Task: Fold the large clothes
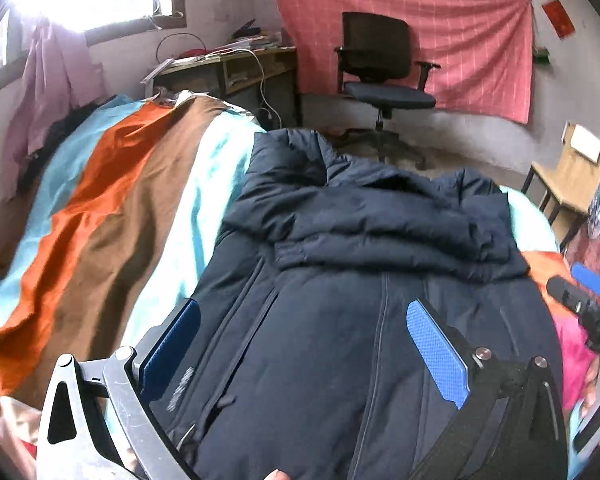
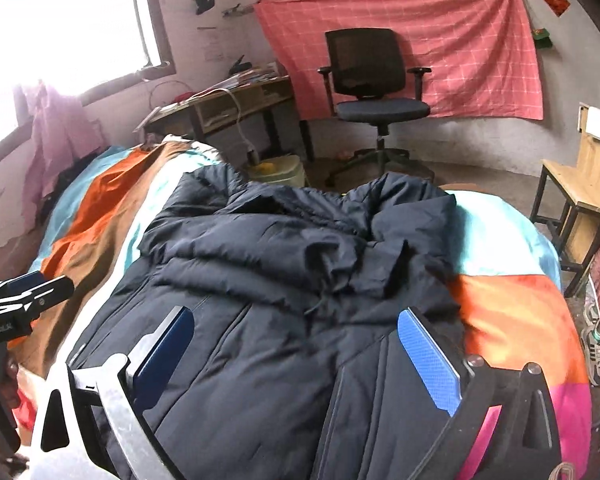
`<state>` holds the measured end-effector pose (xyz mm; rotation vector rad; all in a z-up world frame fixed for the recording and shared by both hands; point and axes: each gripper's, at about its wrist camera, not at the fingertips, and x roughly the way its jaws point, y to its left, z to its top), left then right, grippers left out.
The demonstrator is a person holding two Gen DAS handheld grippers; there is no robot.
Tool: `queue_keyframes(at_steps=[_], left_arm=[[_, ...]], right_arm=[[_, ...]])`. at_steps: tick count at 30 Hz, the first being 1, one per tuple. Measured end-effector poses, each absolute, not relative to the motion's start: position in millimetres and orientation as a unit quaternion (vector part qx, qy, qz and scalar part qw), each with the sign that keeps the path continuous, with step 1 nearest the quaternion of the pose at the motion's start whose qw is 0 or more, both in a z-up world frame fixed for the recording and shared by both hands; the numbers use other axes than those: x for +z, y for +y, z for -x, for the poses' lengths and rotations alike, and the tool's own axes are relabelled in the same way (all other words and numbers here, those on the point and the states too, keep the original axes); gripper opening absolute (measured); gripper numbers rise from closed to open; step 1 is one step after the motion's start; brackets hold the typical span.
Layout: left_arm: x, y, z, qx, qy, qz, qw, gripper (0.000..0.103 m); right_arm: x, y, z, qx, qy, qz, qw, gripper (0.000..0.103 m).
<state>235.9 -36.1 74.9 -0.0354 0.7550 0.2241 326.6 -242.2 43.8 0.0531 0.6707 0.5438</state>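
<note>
A large dark navy padded jacket [image 1: 340, 320] lies on the striped bedspread [image 1: 112, 208], its upper part bunched and folded back over the body; it fills the middle of the right wrist view too [image 2: 268, 280]. My left gripper [image 1: 304, 344] hovers above the jacket's front, jaws wide, blue pads [image 1: 436, 352] clear of the cloth. My right gripper [image 2: 296, 356] hangs over the jacket nearer its right side, also wide open and holding nothing. Each gripper shows at the edge of the other's view: the right gripper [image 1: 588, 300] and the left gripper [image 2: 24, 296].
A black office chair [image 2: 372, 92] stands before a pink cloth on the far wall. A cluttered wooden desk [image 2: 228, 108] sits left of it under a bright window. A wooden chair [image 2: 580, 184] and shoes [image 2: 592, 344] are at the bed's right.
</note>
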Motion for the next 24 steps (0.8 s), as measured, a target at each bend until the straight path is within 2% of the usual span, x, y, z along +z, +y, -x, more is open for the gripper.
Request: queue_keyframes(at_steps=[5,24], left_arm=[[64.4,-47.6,-213.1,0.111,0.362,0.002,0.926,0.101],[23.4,-13.8,-173.5,0.022,0.340,-0.024,0.940,0.101]], right_arm=[[48.3,-237.7,-297.6,0.275,0.318,-0.016,0.907,0.103],[20.6,-208.2,-204.9,0.258,0.308,0.017,0.916,0.103]])
